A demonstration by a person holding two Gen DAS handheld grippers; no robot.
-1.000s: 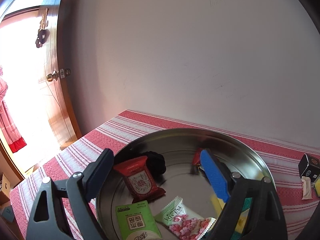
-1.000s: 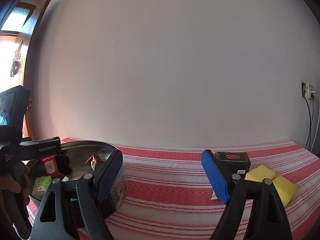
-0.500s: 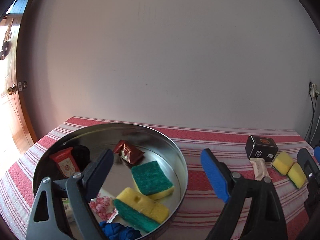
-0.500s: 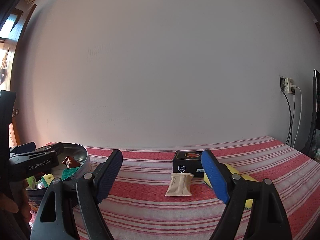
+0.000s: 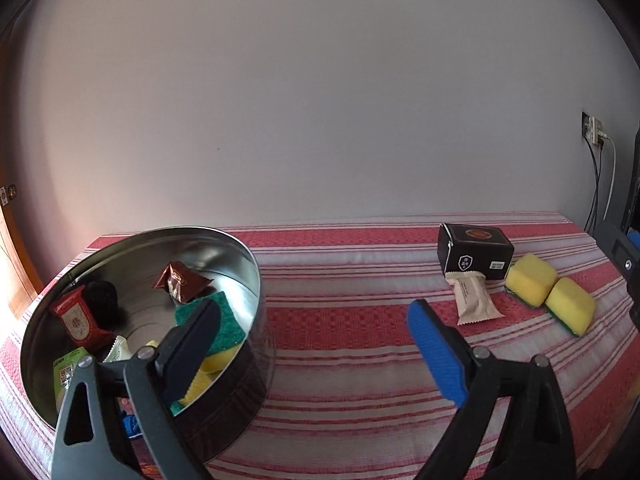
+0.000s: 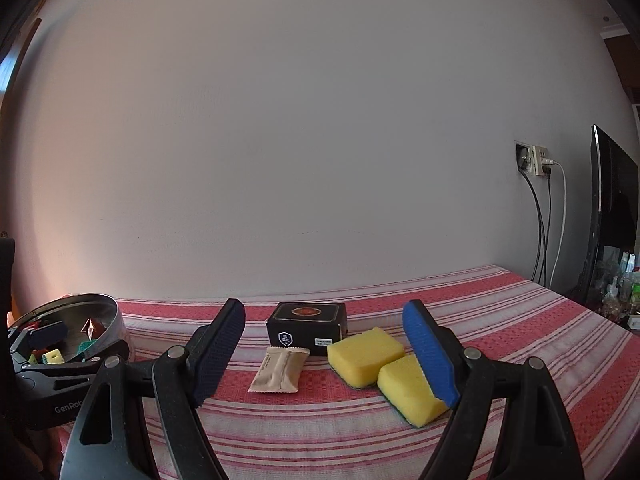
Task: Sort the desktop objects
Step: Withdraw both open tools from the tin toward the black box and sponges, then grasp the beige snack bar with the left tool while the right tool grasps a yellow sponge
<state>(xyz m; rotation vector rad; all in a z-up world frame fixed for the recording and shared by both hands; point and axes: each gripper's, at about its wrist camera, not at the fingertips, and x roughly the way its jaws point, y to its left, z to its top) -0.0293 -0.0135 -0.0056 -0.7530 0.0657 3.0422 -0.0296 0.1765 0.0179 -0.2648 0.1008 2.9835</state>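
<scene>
Both tongs spread and empty above the striped table.

The round metal tin point(image 5: 244, 256) held sponges, snack packets and a brown wrapper point(image 5: 180, 280). The left gripper point(image 5: 312, 344) and right gripper point(image 6: 324, 348) gaped; black box point(image 6: 308, 322), beige packet point(image 6: 280, 370) and two yellow sponges point(image 6: 366, 354) lay together, well apart from the tin.

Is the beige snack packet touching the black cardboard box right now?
Cannot tell. In the left wrist view the beige snack packet meets the black cardboard box; the right wrist view shows no clear gap, but overlap alone could explain both.
</scene>
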